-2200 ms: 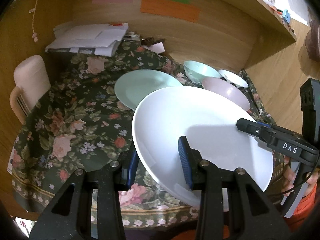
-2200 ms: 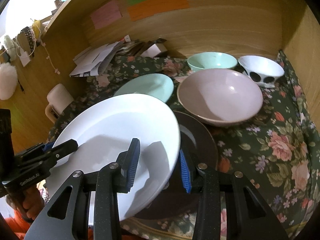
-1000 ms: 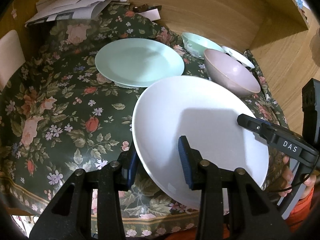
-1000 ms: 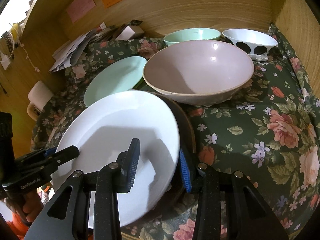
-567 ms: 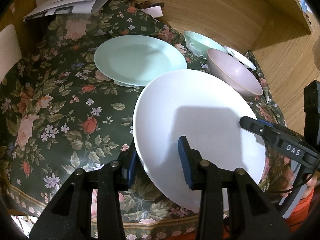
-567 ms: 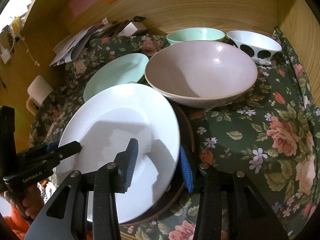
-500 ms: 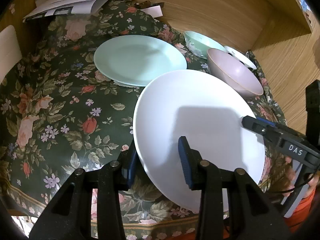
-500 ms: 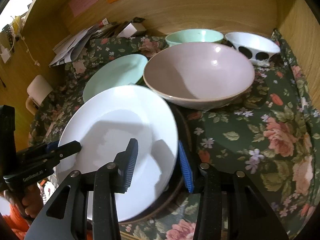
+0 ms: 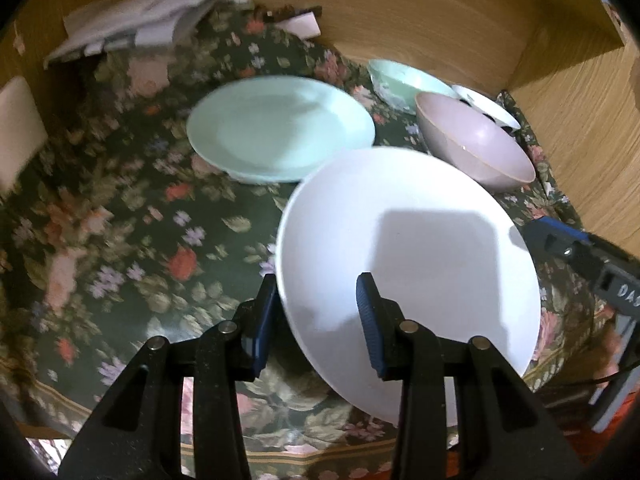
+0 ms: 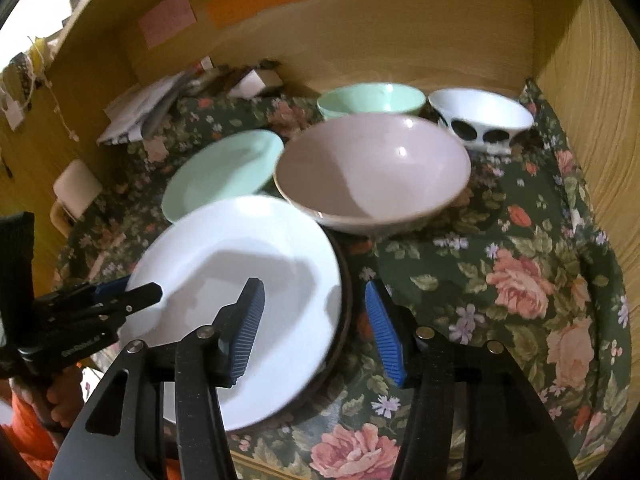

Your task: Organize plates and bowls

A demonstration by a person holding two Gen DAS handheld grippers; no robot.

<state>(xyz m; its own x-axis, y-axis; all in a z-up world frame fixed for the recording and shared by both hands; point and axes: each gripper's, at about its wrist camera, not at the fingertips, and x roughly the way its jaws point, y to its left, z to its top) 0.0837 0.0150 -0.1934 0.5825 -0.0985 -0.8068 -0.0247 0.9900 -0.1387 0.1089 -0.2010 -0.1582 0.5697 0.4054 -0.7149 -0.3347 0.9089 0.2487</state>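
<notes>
Straddling the white plate (image 10: 240, 292) from both sides, I have my two grippers on opposite rims. In the right wrist view the plate fills the lower left, lying on a dark plate (image 10: 347, 292) that shows only as a thin brown crescent along its right edge. My right gripper (image 10: 316, 320) has just been opening: its jaws stand apart, with the rims of both plates between them, but the pads no longer press. The left pad hangs over the white face and the right pad sits clear of the dark rim, over the cloth (image 10: 520, 280).

My left gripper (image 9: 316, 312), at the bottom centre of the left wrist view, is another matter. Its jaws bracket the plate's near rim, one pad below the edge and one on top, and I judge that it is clamped there, so the plate's far side hangs from this hand alone.

Ahead of the fingers, the pink bowl (image 10: 372, 172) sits just beyond the white plate, its near wall almost touching the rim. The mint plate (image 10: 224, 172) lies at the upper left, with the mint bowl (image 10: 372, 100) and the spotted bowl (image 10: 480, 120) along the back wall. Any push forward meets the pink bowl first, so backing off and up looks like the free way out for my right hand.
</notes>
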